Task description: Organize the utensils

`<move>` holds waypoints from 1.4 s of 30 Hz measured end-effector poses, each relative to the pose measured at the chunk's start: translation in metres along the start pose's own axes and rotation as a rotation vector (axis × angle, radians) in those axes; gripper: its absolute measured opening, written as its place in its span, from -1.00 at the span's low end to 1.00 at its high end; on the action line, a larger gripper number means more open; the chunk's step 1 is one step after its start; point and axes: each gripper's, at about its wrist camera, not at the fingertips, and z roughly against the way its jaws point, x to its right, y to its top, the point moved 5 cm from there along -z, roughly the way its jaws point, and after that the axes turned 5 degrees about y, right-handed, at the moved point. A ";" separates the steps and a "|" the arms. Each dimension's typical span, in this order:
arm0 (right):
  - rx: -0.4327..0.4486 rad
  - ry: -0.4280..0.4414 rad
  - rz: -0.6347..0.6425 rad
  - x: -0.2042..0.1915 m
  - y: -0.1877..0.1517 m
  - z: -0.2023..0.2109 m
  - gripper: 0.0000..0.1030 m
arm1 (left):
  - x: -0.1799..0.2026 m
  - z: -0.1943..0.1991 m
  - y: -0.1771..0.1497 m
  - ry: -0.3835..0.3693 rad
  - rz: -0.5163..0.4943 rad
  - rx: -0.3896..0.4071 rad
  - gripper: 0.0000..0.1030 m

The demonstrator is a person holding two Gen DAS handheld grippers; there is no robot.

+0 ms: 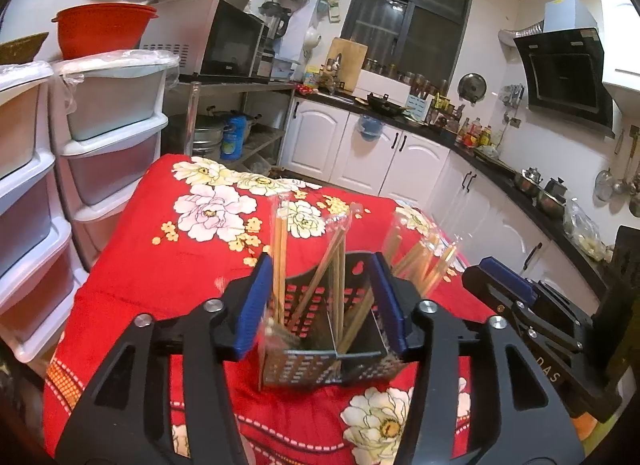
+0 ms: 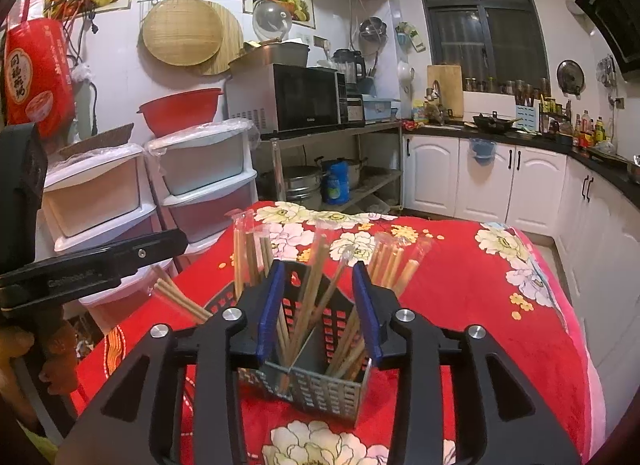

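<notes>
Left gripper (image 1: 324,301): jaws part open, blue pads clear of everything; nothing gripped. The nearest wrapped chopstick bundle stands just inside the left pad, apparently not pressed.

Right gripper (image 2: 318,311): jaws part open, narrower than the left's; nothing gripped. Chopsticks show between the pads, but they stand beyond, in the holder.

Utensil holder (image 1: 320,365): perforated metal box with a divider and a black slotted back, upright on the cloth. It lies directly ahead of and just below both sets of jaws.

Chopsticks (image 2: 316,277): wooden, several in clear sleeves, standing tips-up in both compartments and fanning outward. Long axis near vertical, leaning left and right. One bundle (image 2: 176,297) leans far out to the left of the holder, low over the cloth; whether it rests in the holder cannot be told.

Pose: both grippers point forward and somewhat downward, side by side, the right one visible at the left view's right edge. Both stand about equally near the holder; the left is nearer the leaning bundle.

Judgement: the sorting looks largely done; the leaning bundle is the likeliest remaining item.

Support: table under a red floral cloth (image 1: 160,257), in a kitchen.
</notes>
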 end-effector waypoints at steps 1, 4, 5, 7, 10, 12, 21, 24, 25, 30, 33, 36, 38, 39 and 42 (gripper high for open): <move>-0.002 -0.001 0.000 0.000 -0.002 0.002 -0.25 | 0.001 0.002 -0.002 -0.001 -0.001 -0.001 -0.07; -0.005 -0.005 -0.001 0.001 -0.008 0.010 -0.14 | 0.003 0.008 -0.009 -0.008 -0.002 -0.007 0.07; -0.006 -0.005 -0.002 0.001 -0.010 0.013 -0.07 | 0.003 0.010 -0.011 -0.009 -0.003 -0.008 0.15; -0.009 -0.011 -0.002 0.002 -0.016 0.019 0.00 | 0.003 0.015 -0.016 -0.012 -0.007 -0.007 0.26; -0.014 -0.016 -0.005 0.002 -0.023 0.026 0.09 | 0.003 0.023 -0.025 -0.014 -0.008 -0.009 0.47; -0.019 -0.019 -0.011 0.002 -0.029 0.030 0.19 | 0.004 0.027 -0.033 -0.012 -0.010 -0.014 0.56; -0.048 -0.023 -0.014 -0.002 -0.062 0.046 0.44 | 0.001 0.041 -0.064 -0.010 -0.010 -0.026 0.78; -0.058 -0.022 -0.019 -0.004 -0.072 0.050 0.45 | 0.001 0.044 -0.074 -0.007 -0.016 -0.028 0.78; -0.062 -0.022 -0.021 -0.004 -0.076 0.050 0.49 | 0.001 0.044 -0.078 -0.008 -0.015 -0.029 0.78; -0.076 -0.030 -0.031 -0.005 -0.091 0.052 0.59 | 0.002 0.044 -0.093 -0.007 -0.005 -0.036 0.78; -0.089 -0.035 -0.030 -0.005 -0.099 0.051 0.61 | 0.001 0.042 -0.100 -0.007 0.000 -0.037 0.78; -0.093 -0.043 -0.030 -0.005 -0.107 0.050 0.62 | 0.000 0.041 -0.106 -0.003 -0.004 -0.028 0.78; -0.096 -0.048 -0.031 -0.003 -0.111 0.049 0.64 | 0.000 0.041 -0.109 0.001 -0.007 -0.020 0.78; -0.096 -0.052 -0.028 -0.003 -0.113 0.049 0.64 | 0.001 0.041 -0.110 0.004 -0.011 -0.015 0.78; -0.092 -0.061 -0.017 -0.002 -0.118 0.048 0.67 | 0.002 0.038 -0.114 0.010 -0.016 -0.007 0.78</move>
